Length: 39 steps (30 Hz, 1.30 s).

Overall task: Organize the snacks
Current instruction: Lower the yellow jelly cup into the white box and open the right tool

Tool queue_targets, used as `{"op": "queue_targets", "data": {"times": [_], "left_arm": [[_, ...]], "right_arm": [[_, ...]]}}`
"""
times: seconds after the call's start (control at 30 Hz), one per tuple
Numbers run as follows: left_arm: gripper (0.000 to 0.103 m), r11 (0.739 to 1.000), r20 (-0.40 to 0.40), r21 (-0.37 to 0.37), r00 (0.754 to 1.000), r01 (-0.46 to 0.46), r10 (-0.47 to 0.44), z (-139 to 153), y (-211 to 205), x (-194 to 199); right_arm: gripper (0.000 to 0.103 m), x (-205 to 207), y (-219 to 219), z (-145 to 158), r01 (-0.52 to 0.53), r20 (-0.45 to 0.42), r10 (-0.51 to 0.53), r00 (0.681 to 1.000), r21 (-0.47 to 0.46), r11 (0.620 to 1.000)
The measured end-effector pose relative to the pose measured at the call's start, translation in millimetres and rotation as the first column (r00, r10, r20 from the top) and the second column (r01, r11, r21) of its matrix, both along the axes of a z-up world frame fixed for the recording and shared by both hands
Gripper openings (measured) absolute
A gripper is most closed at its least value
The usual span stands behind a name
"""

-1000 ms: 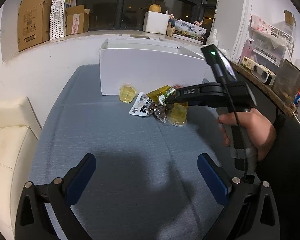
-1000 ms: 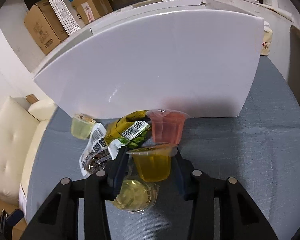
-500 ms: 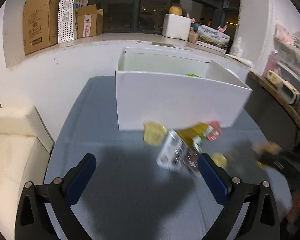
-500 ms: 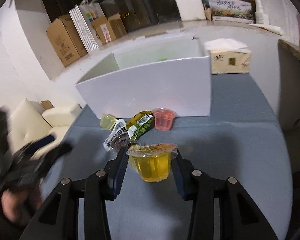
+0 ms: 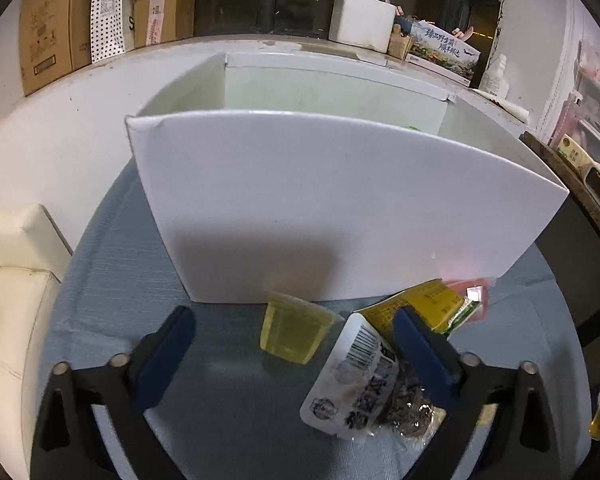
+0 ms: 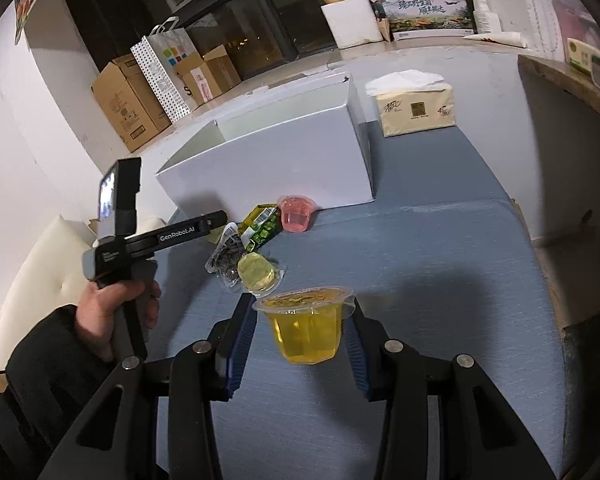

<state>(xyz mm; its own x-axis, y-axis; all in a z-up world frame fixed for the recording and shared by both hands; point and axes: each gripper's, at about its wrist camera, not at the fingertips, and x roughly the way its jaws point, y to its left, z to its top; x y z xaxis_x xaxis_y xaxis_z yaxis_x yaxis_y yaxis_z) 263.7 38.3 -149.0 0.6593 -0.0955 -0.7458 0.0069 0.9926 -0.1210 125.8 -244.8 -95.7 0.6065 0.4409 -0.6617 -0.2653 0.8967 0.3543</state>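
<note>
My right gripper is shut on an orange jelly cup and holds it above the blue cloth, back from the snack pile. My left gripper is open, its jaws either side of a pale yellow jelly cup lying just in front of the white box. A white snack packet and a yellow-green packet lie by the right finger. A pink jelly cup stands against the box. Another pale jelly cup lies on its side.
A tissue pack stands right of the box. A cream sofa borders the table's left edge. Cardboard boxes and a dotted paper bag sit on the window ledge behind. A shelf edge runs along the right.
My right gripper lifted the orange jelly cup out of the pile and pulled back. My left gripper moved forward and down to the pile, close to the pale yellow cup.
</note>
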Motion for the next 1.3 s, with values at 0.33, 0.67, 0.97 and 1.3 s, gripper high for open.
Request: {"op": "queue_targets", "data": {"times": [0.33, 0.67, 0.97, 1.3], "left_arm": [[0.047, 0.999, -0.009, -0.044, 0.999, 0.031, -0.031, 0.5, 2.3, -16.4], [0.047, 0.994, 0.143, -0.06, 0.986, 0.091, -0.082, 68.8, -2.0, -91.4], [0.048, 0.993, 0.222, -0.04, 0.969, 0.116, -0.104, 117.9, 7.7, -93.5], [0.048, 0.992, 0.216, -0.054, 0.972, 0.111, -0.097, 139.0, 7.9, 23.1]], "right_arm": [[0.047, -1.4, 7.2, 3.4, -0.027, 0.014, 0.027, 1.0, 0.018, 0.999], [0.047, 7.4, 28.8, 21.4, -0.08, 0.064, 0.078, 0.995, 0.037, 0.996], [0.047, 48.9, 45.8, 58.5, -0.116, 0.146, 0.112, 0.983, 0.02, 0.993], [0.047, 166.9, 56.2, 86.1, -0.064, 0.172, 0.067, 0.983, -0.024, 0.998]]}}
